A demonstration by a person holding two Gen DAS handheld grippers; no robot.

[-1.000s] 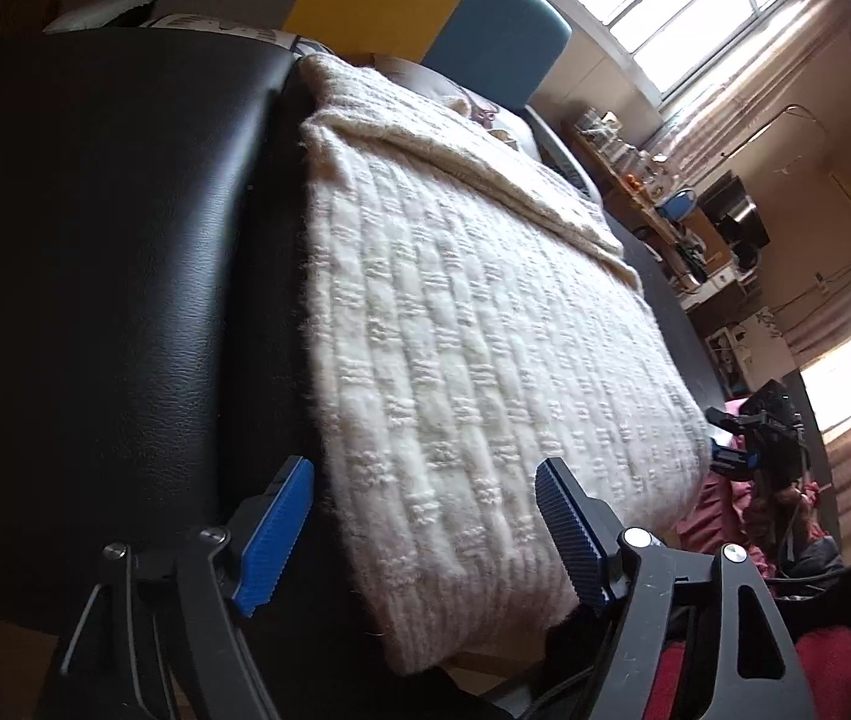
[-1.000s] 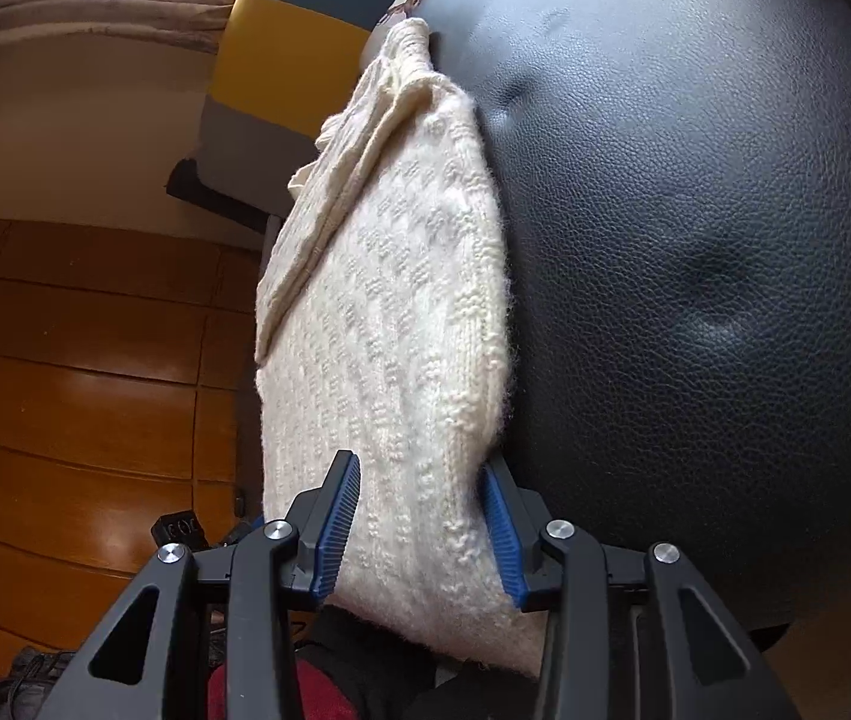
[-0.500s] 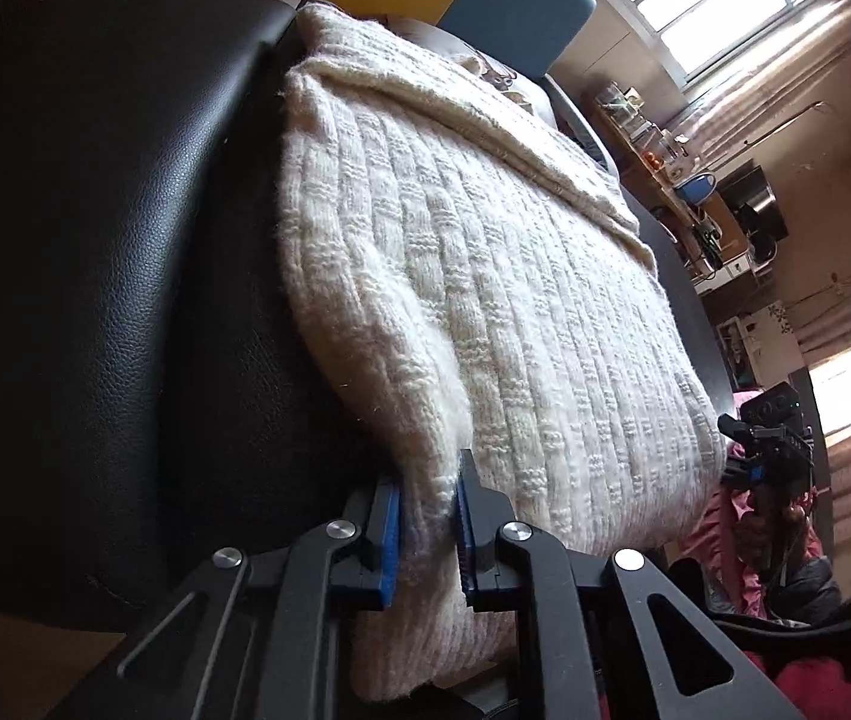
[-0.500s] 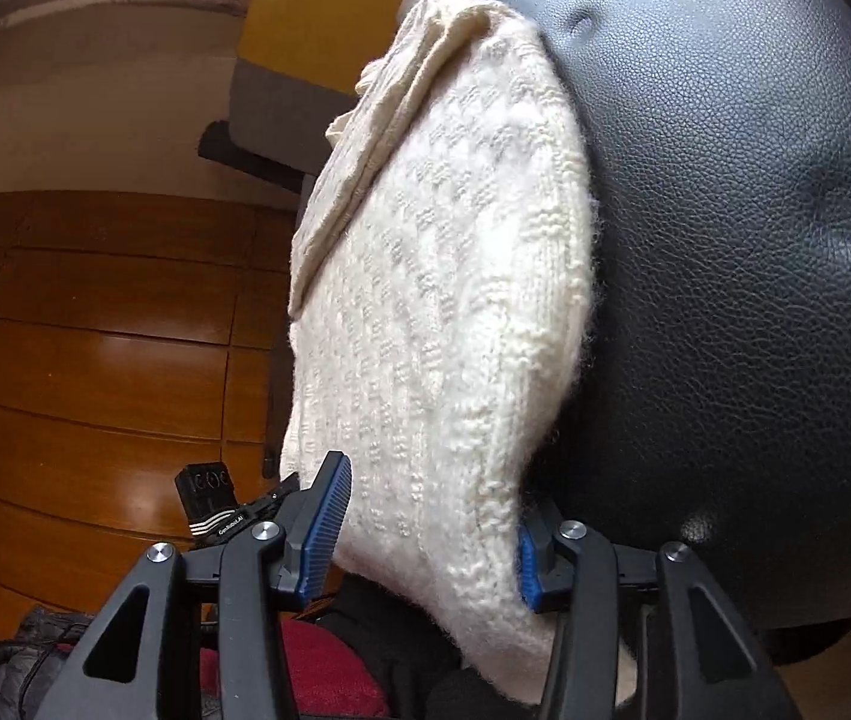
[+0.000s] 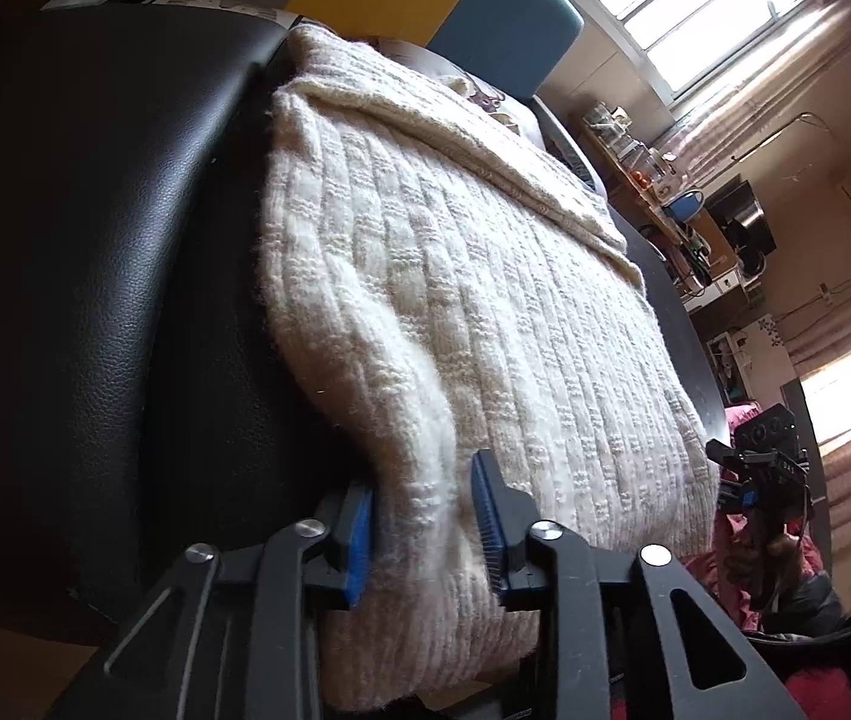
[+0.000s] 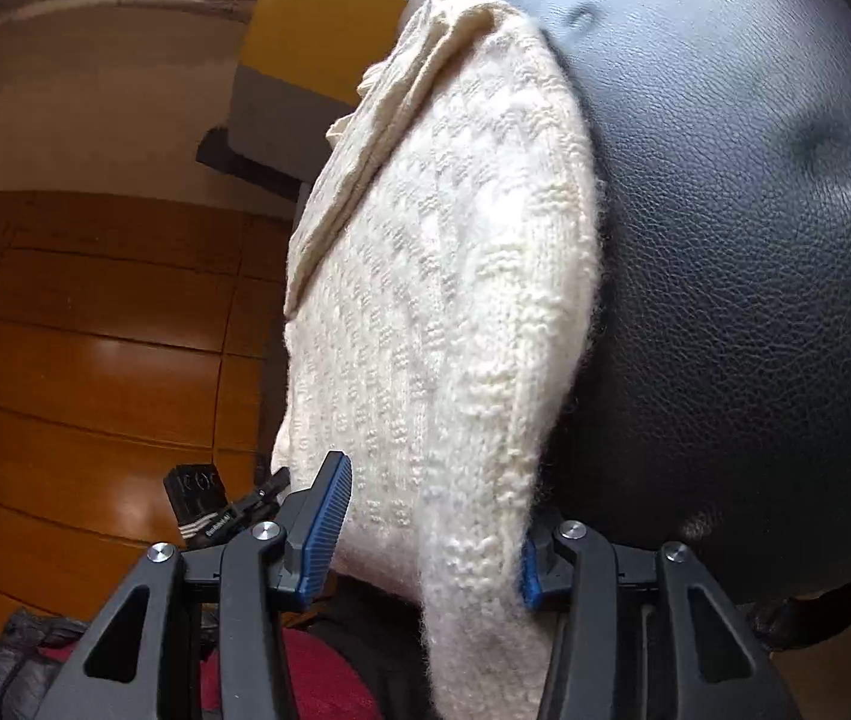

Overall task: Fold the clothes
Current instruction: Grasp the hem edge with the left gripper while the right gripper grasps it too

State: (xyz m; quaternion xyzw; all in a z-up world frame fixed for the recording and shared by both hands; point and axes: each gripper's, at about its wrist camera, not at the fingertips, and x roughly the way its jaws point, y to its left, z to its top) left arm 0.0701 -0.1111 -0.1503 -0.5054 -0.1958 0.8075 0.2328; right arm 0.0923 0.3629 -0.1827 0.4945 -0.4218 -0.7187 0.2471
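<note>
Cream knitted sweater point(image 5: 473, 312), folded, textured in ribbed blocks, lying on a black leather seat point(image 5: 95, 276) with its near end overhanging the front edge. Left gripper point(image 5: 422, 531) and right gripper point(image 6: 425, 531): jaws parted, straddling that end's two corners.

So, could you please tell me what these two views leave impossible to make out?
- Left wrist view: the cream knitted sweater's near hem is hidden by the left hand-held gripper.
- Right wrist view: the right hand-held gripper's blue right pad is mostly covered by knit.
- Both views: the black leather seat is cut off by frame edges.
</note>
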